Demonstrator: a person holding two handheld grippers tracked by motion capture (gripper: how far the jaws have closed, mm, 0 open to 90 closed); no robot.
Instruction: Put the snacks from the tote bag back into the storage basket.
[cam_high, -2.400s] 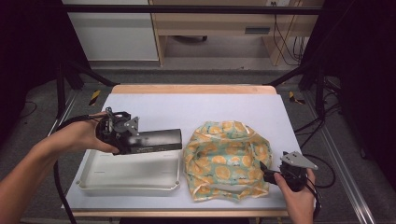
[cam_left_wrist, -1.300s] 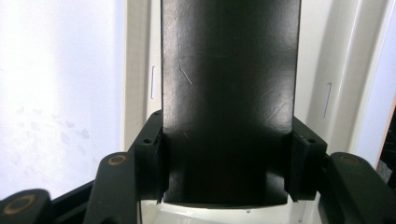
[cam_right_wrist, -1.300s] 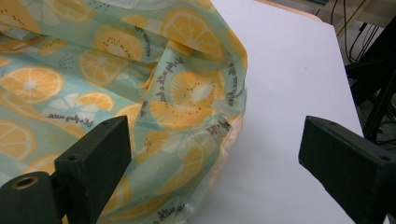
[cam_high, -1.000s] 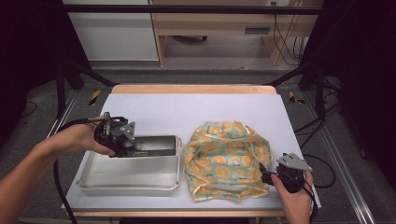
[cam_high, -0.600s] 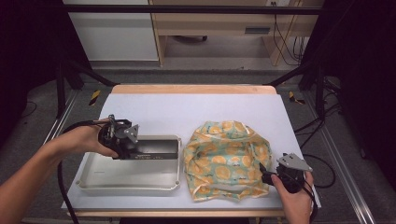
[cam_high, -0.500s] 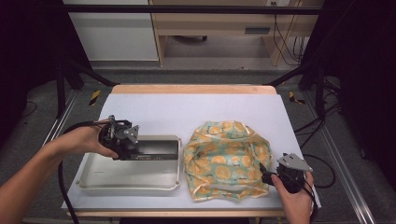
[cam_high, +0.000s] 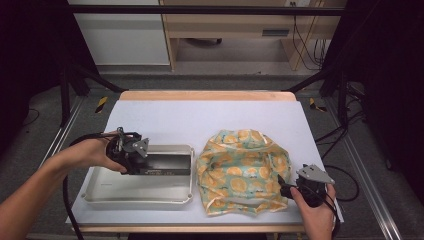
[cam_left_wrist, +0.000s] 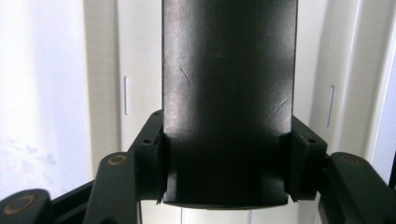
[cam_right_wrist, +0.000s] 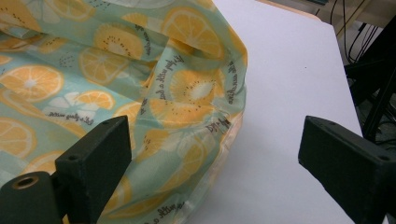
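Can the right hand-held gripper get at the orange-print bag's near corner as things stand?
Probably yes: the right hand-held gripper stands open beside the orange-print bag, with one jaw over the fabric edge and nothing between.

you have a long black box (cam_high: 167, 164) lying flat in the metal tray (cam_high: 140, 198), along its far wall, near the table's (cam_high: 200, 120) front left corner.

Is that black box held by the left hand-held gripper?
Yes, the left hand-held gripper has both pads pressed against the black box.
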